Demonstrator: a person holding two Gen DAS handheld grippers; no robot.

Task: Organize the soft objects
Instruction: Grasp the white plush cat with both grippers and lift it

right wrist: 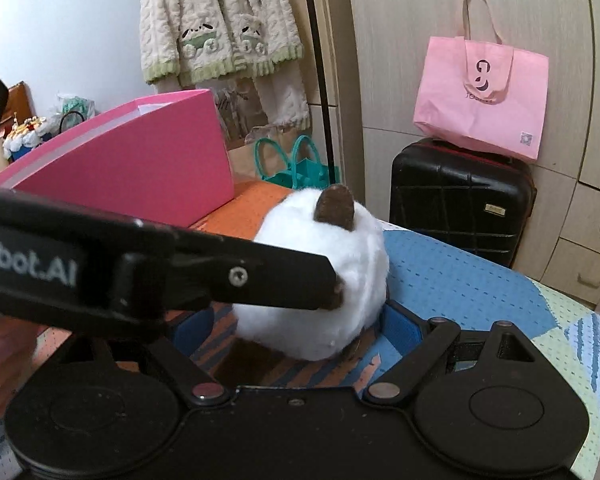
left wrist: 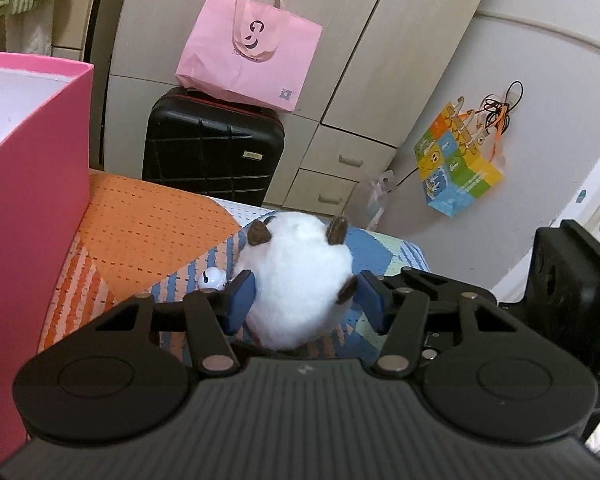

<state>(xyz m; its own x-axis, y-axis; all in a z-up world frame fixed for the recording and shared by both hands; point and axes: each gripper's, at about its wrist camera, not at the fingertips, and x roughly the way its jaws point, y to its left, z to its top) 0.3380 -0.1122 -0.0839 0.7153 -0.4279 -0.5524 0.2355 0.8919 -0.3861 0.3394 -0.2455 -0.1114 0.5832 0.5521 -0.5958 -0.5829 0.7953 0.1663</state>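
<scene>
A round white plush toy [left wrist: 296, 276] with brown ears and a small white bell sits on the patchwork bed cover [left wrist: 148, 224]. My left gripper [left wrist: 304, 300] has its blue pads on both sides of the plush, pressing its fur. In the right wrist view the same plush [right wrist: 332, 276] sits between my right gripper's [right wrist: 300, 332] blue fingers [right wrist: 400, 328], which stand wide apart around it. The left gripper's black body [right wrist: 140, 272] crosses in front and hides the right gripper's left finger. A pink open box [left wrist: 28, 200] stands at the left, also seen in the right wrist view [right wrist: 140, 172].
A black suitcase [left wrist: 212, 148] with a pink tote bag [left wrist: 252, 56] on top stands past the bed's edge by the wardrobe. A colourful bag [left wrist: 456, 164] hangs on the wall. A teal bag [right wrist: 296, 164] and a hanging knit jacket [right wrist: 216, 24] are behind the box.
</scene>
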